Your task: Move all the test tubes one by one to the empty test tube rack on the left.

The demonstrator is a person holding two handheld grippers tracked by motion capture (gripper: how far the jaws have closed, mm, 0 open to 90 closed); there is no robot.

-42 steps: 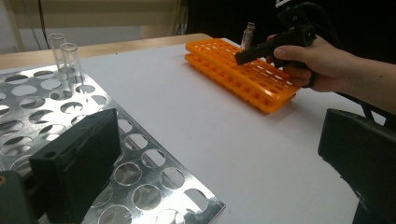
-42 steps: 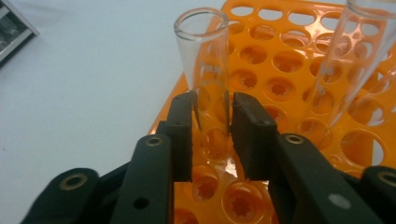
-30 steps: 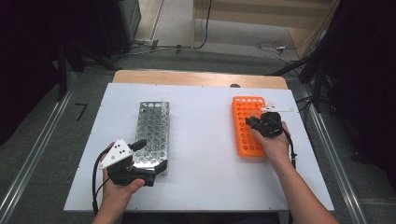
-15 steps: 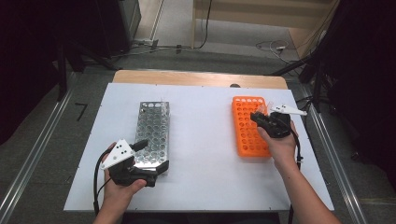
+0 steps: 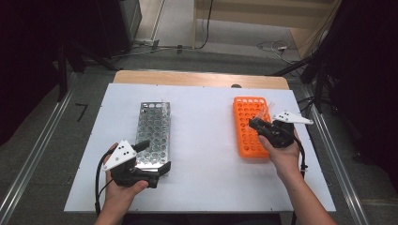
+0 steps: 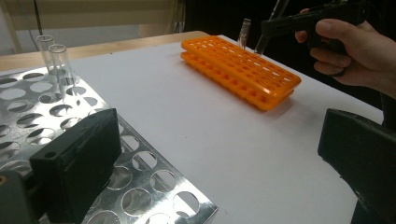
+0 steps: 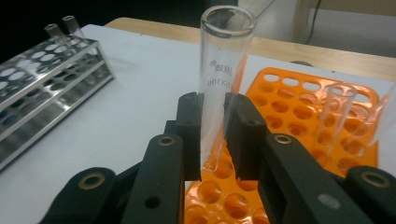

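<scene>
The right tool (image 7: 212, 135) pinches a clear glass tube (image 7: 223, 79) upright between its 2 jaws, the tube's top rising toward 12 o'clock above the orange rack (image 7: 303, 98). The left tool (image 5: 152, 157) stands spread over the near end of the metal rack (image 5: 154, 126) on the white surface (image 5: 206, 140)
</scene>
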